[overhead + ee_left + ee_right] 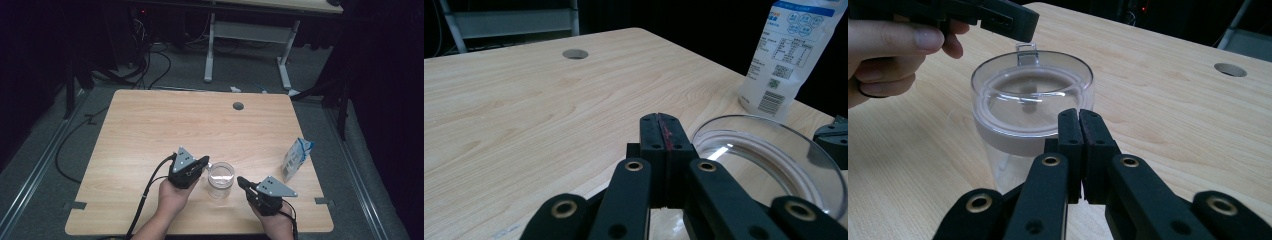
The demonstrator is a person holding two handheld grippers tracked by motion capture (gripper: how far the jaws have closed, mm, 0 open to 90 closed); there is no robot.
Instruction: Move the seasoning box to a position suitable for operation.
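Observation:
A clear lidded jar (pixel 220 179) stands near the table's front edge, between my two grippers. Its round transparent lid (pixel 1032 92) carries a small tab at the far side. My left gripper (pixel 204 161) sits just left of the jar, its jaws shut with nothing between them (pixel 663 131); the jar's lid rim (pixel 769 150) lies to the right of its tip. My right gripper (pixel 241 180) points at the jar from the right, jaws shut and empty (pixel 1079 120), just short of the jar wall. A hand (pixel 888 50) holds the left gripper beyond the jar.
A white and blue milk pouch (pixel 296 158) stands upright near the table's right edge, also the pouch (pixel 791 55) in the left gripper view. A round cable hole (pixel 238 106) is in the wooden table (pixel 150 125) at the back. A desk frame stands on the floor beyond.

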